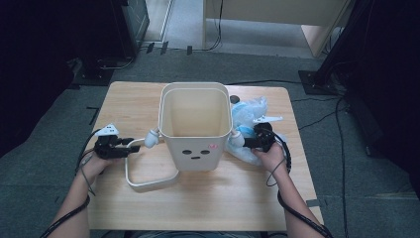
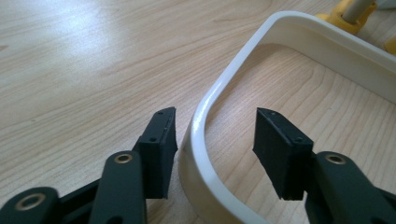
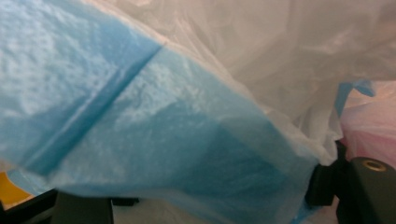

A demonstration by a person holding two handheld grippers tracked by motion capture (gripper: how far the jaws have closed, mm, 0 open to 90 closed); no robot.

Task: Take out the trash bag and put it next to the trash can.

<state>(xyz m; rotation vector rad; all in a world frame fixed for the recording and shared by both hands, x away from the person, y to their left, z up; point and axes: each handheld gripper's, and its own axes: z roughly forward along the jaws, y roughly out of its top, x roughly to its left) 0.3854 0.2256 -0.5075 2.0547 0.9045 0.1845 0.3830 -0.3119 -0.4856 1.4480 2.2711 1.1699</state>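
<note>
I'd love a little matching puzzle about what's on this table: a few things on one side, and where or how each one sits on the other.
Things:
1. bin
2. handle
3. plastic bags
4. left claw

Places or states:
A. blue and clear, crumpled to the right of the bin
B. upright mid-table, with a small face on its front
C. open, one pad on each side of the cream band
D. swung down, lying flat on the wood

Pairs: 1-B, 2-D, 3-A, 4-C
</note>
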